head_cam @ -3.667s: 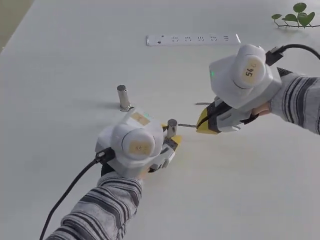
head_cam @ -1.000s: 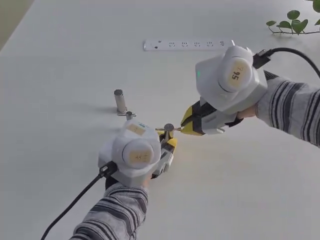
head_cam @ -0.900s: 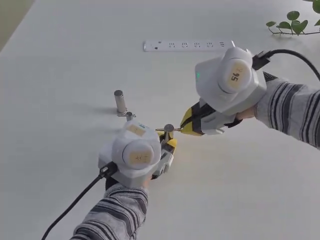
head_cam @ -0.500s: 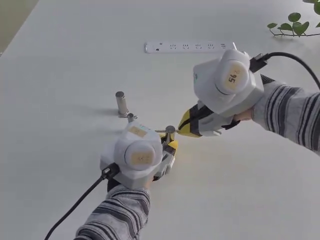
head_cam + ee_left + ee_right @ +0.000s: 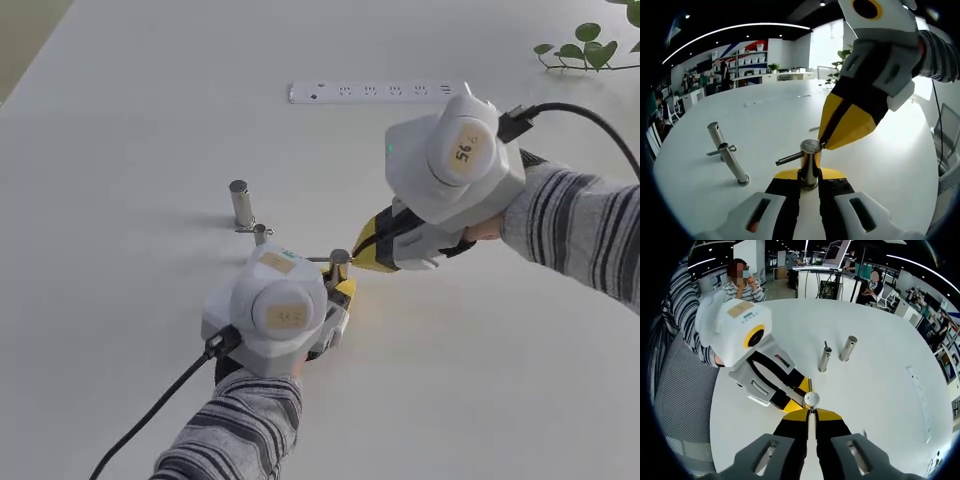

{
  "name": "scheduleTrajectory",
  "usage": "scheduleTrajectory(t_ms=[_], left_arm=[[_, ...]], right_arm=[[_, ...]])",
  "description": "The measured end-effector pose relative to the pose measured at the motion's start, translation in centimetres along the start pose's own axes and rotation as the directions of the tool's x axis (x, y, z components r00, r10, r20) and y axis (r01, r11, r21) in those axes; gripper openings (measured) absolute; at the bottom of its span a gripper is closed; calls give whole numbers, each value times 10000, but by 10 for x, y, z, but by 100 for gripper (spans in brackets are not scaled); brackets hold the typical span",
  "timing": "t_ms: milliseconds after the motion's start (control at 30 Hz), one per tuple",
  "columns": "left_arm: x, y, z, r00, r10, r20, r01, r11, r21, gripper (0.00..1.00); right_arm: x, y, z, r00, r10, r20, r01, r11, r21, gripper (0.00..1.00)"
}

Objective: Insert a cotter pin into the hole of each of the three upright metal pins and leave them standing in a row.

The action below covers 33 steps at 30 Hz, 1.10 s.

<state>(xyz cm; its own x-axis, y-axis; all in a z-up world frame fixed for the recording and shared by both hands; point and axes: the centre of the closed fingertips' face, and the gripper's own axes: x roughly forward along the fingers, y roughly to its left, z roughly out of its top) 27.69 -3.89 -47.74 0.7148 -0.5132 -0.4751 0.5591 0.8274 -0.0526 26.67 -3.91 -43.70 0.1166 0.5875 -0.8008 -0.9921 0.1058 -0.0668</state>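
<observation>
My left gripper (image 5: 338,285) (image 5: 810,175) is shut on an upright metal pin (image 5: 340,259) (image 5: 810,162) (image 5: 812,399). A thin cotter pin (image 5: 319,260) (image 5: 789,158) runs through the hole near the pin's top, its tip sticking out on the left. My right gripper (image 5: 358,258) (image 5: 811,412) (image 5: 824,145) is shut on the cotter pin's other end, its yellow jaw tips almost against the pin. Two more pins stand behind. The nearer pin (image 5: 260,234) (image 5: 733,163) (image 5: 825,359) carries a cotter pin. The far pin (image 5: 240,203) (image 5: 716,135) (image 5: 848,348) looks bare.
A white power strip (image 5: 380,91) (image 5: 918,395) lies at the far side of the white table (image 5: 120,120). A plant sprig (image 5: 585,50) reaches in at the far right. Black cables trail from both grippers. People sit beyond the table's edge in the right gripper view.
The right gripper has moved left to the held pin. The cotter pin, earlier right of the pin, now passes through the hole and sticks out on its left. The left gripper stayed put.
</observation>
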Motion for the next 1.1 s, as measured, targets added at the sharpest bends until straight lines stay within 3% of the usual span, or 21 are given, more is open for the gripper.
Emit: scheduleTrajectory(t_ms=[133,167,300,400,567,633,700,833,1100], left_arm=[[0,0,0,10000,32,-56,-32,9999,112,10],[0,0,0,9999,47,-115,-46,9999,107,9],[-1,0,0,10000,18,-74,-17,9999,114,9],[0,1,1,10000,-29,-80,30,10000,93,9],[1,5,2,10000,-26,-52,27,9999,161,9],[3,7,4,10000,-86,-32,85,9997,-242,9],[6,11,6,10000,36,0,-36,10000,69,9],[10,19,8,9999,74,-69,-74,9999,90,9],[16,27,12,9999,135,-104,-134,9999,102,9]], right_arm=[[-5,-6,-1,9984,-518,236,500,9962,715,11],[-7,-10,-2,9963,-799,320,765,9923,970,13],[-13,-18,-13,9924,-1143,457,1036,9762,1904,16],[-16,-17,-19,9910,-1178,638,979,9620,2548,14],[-18,-17,-26,9883,-1370,669,1109,9472,3008,14],[-20,-18,-28,9858,-1528,691,1223,9370,3273,14],[-22,-19,-28,9818,-1713,821,1305,9224,3635,15],[-21,-19,-32,9787,-1811,963,1265,9024,4119,15],[-18,-20,-32,9714,-2047,1206,1327,8884,4394,16]])
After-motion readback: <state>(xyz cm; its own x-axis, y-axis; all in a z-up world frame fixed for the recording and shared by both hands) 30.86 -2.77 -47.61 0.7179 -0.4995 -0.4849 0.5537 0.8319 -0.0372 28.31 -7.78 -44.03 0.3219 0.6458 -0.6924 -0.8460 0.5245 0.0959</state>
